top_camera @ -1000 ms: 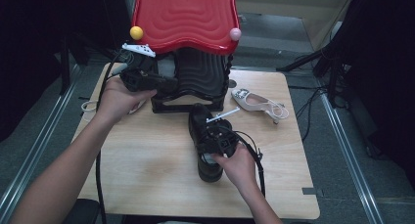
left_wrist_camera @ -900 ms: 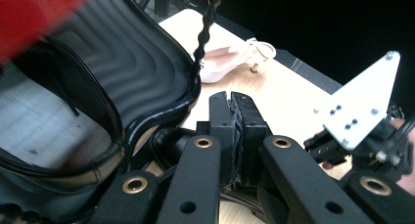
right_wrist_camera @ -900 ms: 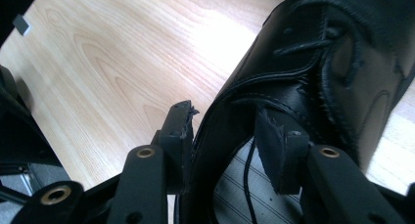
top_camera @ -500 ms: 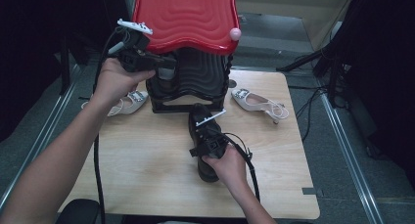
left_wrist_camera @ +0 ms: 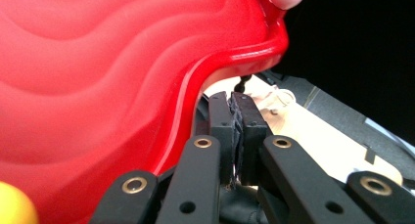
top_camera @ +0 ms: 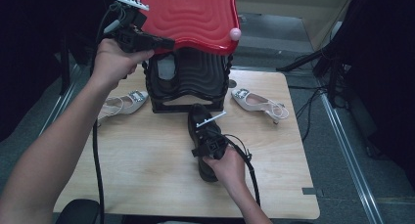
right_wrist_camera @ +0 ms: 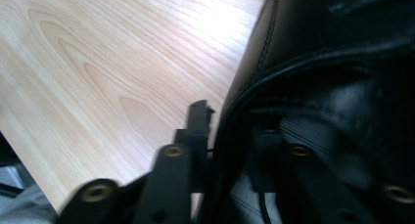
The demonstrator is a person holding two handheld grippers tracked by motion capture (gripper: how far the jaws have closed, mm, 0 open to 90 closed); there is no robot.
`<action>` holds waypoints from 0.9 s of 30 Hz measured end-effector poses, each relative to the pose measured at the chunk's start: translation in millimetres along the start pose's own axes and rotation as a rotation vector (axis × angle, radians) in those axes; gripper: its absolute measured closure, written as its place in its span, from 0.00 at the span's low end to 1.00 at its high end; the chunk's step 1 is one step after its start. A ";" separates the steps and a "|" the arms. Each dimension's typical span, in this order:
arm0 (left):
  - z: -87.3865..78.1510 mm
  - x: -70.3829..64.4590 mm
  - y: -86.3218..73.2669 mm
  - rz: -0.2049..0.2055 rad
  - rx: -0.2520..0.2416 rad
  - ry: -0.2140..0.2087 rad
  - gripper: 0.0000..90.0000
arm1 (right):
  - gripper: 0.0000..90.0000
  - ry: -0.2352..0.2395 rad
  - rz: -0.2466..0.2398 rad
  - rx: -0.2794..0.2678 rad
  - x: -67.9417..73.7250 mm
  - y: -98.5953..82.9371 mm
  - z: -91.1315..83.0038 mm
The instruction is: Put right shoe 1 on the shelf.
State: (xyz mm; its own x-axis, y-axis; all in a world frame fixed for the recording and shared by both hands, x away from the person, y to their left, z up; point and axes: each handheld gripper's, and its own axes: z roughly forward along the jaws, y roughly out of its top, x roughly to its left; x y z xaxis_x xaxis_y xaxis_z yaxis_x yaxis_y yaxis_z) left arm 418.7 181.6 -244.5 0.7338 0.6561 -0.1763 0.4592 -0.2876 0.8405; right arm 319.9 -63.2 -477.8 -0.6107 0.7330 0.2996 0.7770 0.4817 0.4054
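A black leather shoe (top_camera: 196, 115) lies on the wooden table (top_camera: 137, 160) just in front of a shoe rack. My right gripper (top_camera: 201, 128) is shut on its side wall, one jaw outside and one inside the shoe (right_wrist_camera: 333, 62), as the right gripper (right_wrist_camera: 230, 126) view shows. The rack has a red wavy top shelf (top_camera: 188, 13) over black tiers (top_camera: 191, 79). My left gripper (top_camera: 169, 42) is held up at the red shelf's left front edge. In the left gripper (left_wrist_camera: 234, 104) view its pads are pressed together beside the red rim (left_wrist_camera: 195, 87), holding nothing I can see.
A pale heeled shoe (top_camera: 122, 101) lies left of the rack, and another pale heeled shoe (top_camera: 259, 102) lies to its right. A pink knob (top_camera: 235, 33) caps the red shelf's right corner. A yellow knob (left_wrist_camera: 12, 204) sits close to the left gripper. Cables trail from both grippers.
My left gripper has risen from the black tier to the red shelf's edge, uncovering the pale shoe at left. The right gripper stays on the black shoe, barely shifted.
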 end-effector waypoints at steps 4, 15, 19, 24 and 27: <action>0.1 1.6 7.1 0.002 -0.002 0.018 0.99 | 0.95 0.035 0.017 -0.024 -13.5 -3.8 -12.5; 7.7 10.1 15.1 -0.005 0.013 0.086 0.99 | 0.97 0.088 0.055 -0.082 -37.6 -11.4 -44.2; 11.0 13.1 14.6 -0.010 0.022 0.105 0.99 | 0.97 0.128 0.081 -0.114 -43.8 -11.4 -53.7; 11.8 15.0 14.1 -0.014 0.026 0.109 0.99 | 0.97 0.149 0.074 -0.120 -43.9 -12.9 -63.3; 12.3 14.6 14.4 -0.015 0.026 0.112 0.99 | 0.96 0.165 0.082 -0.123 -43.9 -15.1 -70.0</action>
State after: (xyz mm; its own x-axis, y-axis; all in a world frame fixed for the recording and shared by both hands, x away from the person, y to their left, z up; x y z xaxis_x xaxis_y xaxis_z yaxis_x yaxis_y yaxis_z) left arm 442.2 178.4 -241.3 0.6668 0.7340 -0.1287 0.4833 -0.2944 0.8245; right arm 324.2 -136.2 -436.6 -0.5707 0.6741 0.4689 0.8068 0.3542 0.4728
